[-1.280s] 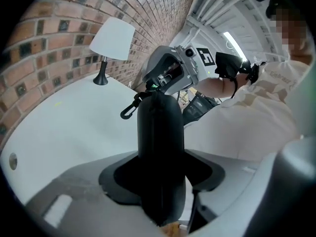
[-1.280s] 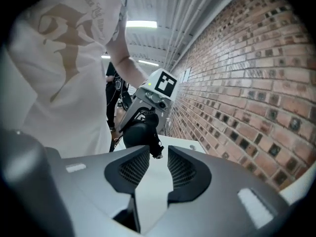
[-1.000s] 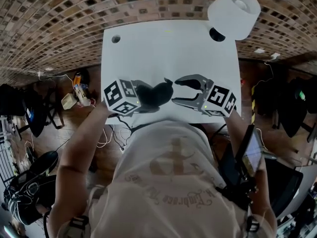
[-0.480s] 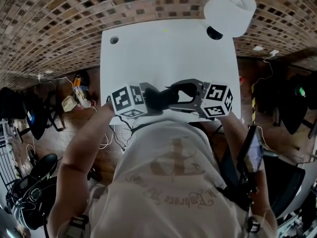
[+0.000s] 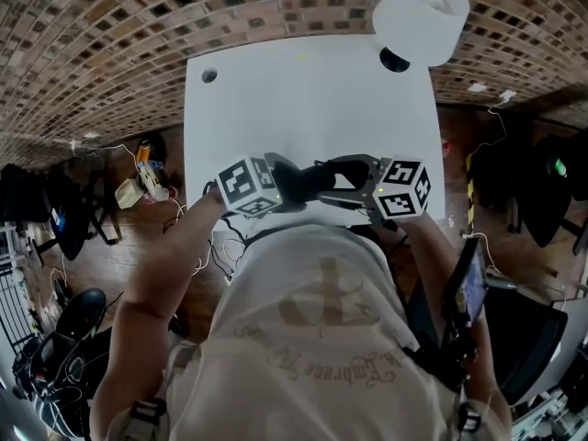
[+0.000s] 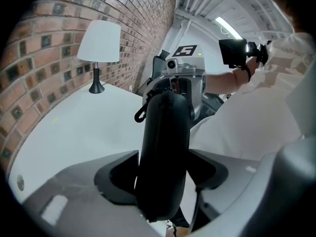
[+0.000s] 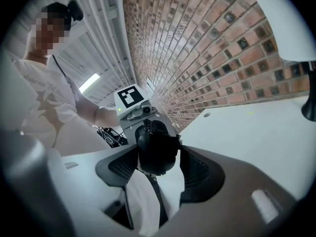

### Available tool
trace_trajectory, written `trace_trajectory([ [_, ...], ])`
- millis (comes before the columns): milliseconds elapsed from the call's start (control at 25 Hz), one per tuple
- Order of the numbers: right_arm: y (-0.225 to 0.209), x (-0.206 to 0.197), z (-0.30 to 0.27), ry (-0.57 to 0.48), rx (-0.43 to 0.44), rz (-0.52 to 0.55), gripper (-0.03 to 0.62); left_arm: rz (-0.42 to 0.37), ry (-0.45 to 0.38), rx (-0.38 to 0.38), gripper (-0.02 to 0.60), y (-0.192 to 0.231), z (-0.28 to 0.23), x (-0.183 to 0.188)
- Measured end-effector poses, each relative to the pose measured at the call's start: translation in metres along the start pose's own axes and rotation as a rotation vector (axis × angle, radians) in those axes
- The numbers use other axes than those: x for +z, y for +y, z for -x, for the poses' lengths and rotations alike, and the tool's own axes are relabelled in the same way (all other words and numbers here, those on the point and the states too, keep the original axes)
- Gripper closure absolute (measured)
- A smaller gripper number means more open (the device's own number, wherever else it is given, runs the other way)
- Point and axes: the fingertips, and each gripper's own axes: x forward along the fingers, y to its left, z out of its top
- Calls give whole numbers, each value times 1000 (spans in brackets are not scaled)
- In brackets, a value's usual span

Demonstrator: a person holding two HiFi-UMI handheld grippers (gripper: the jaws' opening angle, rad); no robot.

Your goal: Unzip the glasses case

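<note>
The black glasses case [image 5: 299, 184] hangs over the front edge of the white table [image 5: 303, 99], between my two grippers. In the left gripper view the case [image 6: 165, 132] runs lengthwise away from the camera. My left gripper [image 6: 164, 154] has both pads against the case's sides while its jaws are opening. A small black loop [image 6: 139, 113] sticks out at the case's far end. My right gripper [image 7: 158, 156] has that far end [image 7: 157, 147] between its closing jaws, with a thin gap on one side. In the head view the left gripper [image 5: 278, 184] and right gripper [image 5: 327, 180] face each other.
A white-shaded lamp [image 5: 421, 16] stands at the table's far right corner. A round cable hole [image 5: 209, 75] sits at the far left corner. Brick floor surrounds the table, with cables and bags to the left. The person's torso is close behind the front edge.
The right gripper, which stood apart from the case a second ago, has moved left and rolled; its jaws now straddle the case's end. The left gripper has shifted slightly right and down with the case.
</note>
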Motion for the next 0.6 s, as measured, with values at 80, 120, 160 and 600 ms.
trace_trajectory([
  [80,-5,-3,4,-30,2,-55,321,10,-16,20,252,3,0,2],
  [120,-8,-5,6,-51,3,-89,321,12,-23,33,247,6,0,3],
  [160,-13,-6,8,-73,2,-126,321,14,-29,48,245,9,1,4],
  [600,-89,-44,35,-317,-108,-664,350,168,-269,288,247,53,50,7],
])
